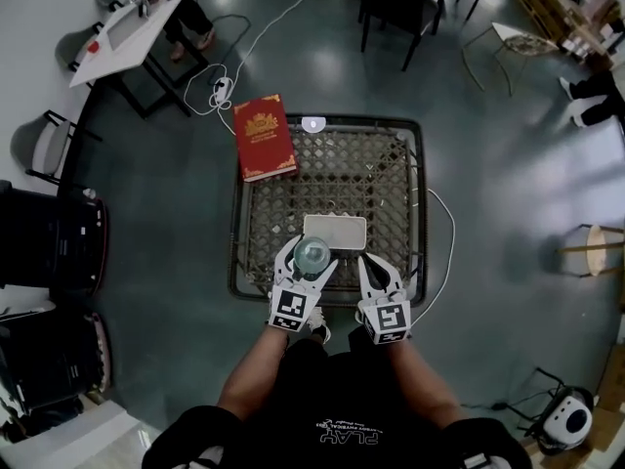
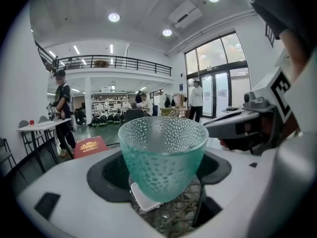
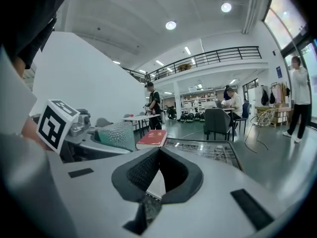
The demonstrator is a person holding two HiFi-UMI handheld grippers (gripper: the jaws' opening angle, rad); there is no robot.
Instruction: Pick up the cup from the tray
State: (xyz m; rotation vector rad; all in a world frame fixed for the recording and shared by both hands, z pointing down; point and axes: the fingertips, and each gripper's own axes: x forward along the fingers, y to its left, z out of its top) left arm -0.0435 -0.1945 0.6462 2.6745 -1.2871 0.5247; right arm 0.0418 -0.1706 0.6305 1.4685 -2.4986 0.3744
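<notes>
A teal dimpled glass cup (image 1: pixel 312 256) sits upright between the jaws of my left gripper (image 1: pixel 312 252), which is shut on it. In the left gripper view the cup (image 2: pixel 163 155) fills the middle, raised a little above the near corner of the white tray (image 2: pixel 142 201). The tray (image 1: pixel 336 231) lies flat on the wicker table, just beyond both grippers. My right gripper (image 1: pixel 369 264) hovers at the tray's near right corner, shut and holding nothing. In the right gripper view its jaws (image 3: pixel 159 155) meet at the tips, and the cup (image 3: pixel 117 135) shows to the left.
A red book (image 1: pixel 265 136) lies on the far left corner of the glass-topped wicker table (image 1: pixel 391 164). A small white object (image 1: pixel 312 122) rests on the table's far edge. Cables run over the floor, and chairs and desks stand further off.
</notes>
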